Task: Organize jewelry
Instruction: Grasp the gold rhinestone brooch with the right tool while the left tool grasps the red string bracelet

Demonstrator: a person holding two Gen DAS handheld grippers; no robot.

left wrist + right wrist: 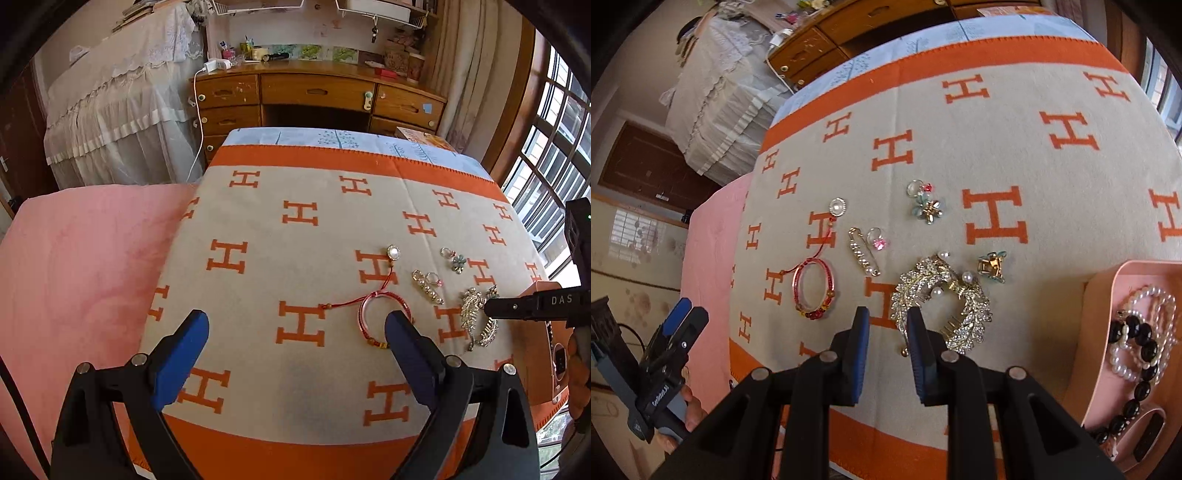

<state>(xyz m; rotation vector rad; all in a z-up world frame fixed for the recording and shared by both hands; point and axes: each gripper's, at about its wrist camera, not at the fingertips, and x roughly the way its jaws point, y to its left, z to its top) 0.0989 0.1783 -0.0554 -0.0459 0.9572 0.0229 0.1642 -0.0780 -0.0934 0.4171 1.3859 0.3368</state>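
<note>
Jewelry lies on the orange and beige H-pattern blanket (997,122). A red cord bracelet (813,291) with a pearl button (837,206), a pearl pin (863,254), a pink ring (878,240), flower pieces (925,205) and a small clip (991,266) lie spread out. My right gripper (886,323) is open a little, just in front of the rhinestone leaf hair clip (942,299), empty. My left gripper (295,325) is wide open above the blanket, its right finger over the bracelet (384,314). A pink tray (1100,295) holds pearl and black bead strands (1137,339).
A pink cushion (85,266) lies left of the blanket. A wooden desk with drawers (317,96) stands behind, a lace-covered piece (118,103) to its left, windows (554,155) at the right. The right gripper's body (535,304) reaches in beside the hair clip (476,314).
</note>
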